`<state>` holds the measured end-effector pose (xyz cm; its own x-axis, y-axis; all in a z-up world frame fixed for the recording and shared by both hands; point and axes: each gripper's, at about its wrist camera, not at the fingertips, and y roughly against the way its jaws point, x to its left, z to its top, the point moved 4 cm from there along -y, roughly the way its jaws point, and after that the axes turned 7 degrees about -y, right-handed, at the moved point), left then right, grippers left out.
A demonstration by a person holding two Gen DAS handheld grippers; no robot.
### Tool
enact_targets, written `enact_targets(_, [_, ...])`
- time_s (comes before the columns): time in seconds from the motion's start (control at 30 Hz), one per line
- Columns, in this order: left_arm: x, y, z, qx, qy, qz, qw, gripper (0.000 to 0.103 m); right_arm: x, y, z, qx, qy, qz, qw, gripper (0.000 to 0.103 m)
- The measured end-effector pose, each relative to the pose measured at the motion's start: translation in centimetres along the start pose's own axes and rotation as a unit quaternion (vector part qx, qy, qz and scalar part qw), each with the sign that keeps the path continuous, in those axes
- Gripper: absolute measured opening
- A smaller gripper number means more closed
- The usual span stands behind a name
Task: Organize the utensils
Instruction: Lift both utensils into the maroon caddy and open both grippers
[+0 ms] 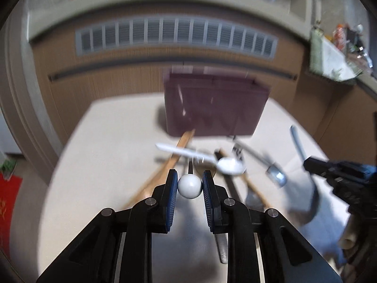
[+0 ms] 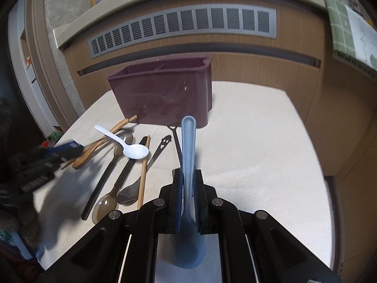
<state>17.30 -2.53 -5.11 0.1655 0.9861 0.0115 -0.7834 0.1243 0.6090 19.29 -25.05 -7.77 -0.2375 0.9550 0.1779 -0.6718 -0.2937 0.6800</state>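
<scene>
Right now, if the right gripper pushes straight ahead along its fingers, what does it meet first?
Probably the maroon caddy. The blue spoon held in the right gripper points at its front wall; depth is unclear.

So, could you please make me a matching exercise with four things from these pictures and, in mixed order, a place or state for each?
Things:
1. blue spoon
2. white spoon
3. maroon holder
4. white ball

Places or states:
A. standing at the far side of the table
B. lying across other utensils
C. clamped in the right gripper, handle pointing forward
D. between the fingers of the left gripper

Pairs: 1-C, 2-B, 3-A, 4-D
</scene>
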Motion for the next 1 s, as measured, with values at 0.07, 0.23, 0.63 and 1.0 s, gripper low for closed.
enact_targets(0.07, [0.2,1.8,0.9,-0.017,-0.008,0.005,0.9998,0.022,0.1,0.5,0.1,-0.007,0.001,-0.002,1.000,0.008])
enact_targets(0.23, [0.2,4.8,1.9,-0.031,-0.008,-0.002,0.9995,0.022,0.2,1.5,0.1,-0.016,-0.008,-0.007,1.000,0.008])
enact_targets(0.63, [0.8,11.3,9.4,-0.108,-0.012,-0.060,0.9923,0.022,2.6,7.0,5.3,-0.096,0.012,0.008,0.995,0.008])
enact_targets(1.0, [3.7,11.1,25.5,-0.196,-0.002,-0.084,0.9769,0.022,4.3,11.1,22.8,-0.209,0.009,0.002,0.978,0.008])
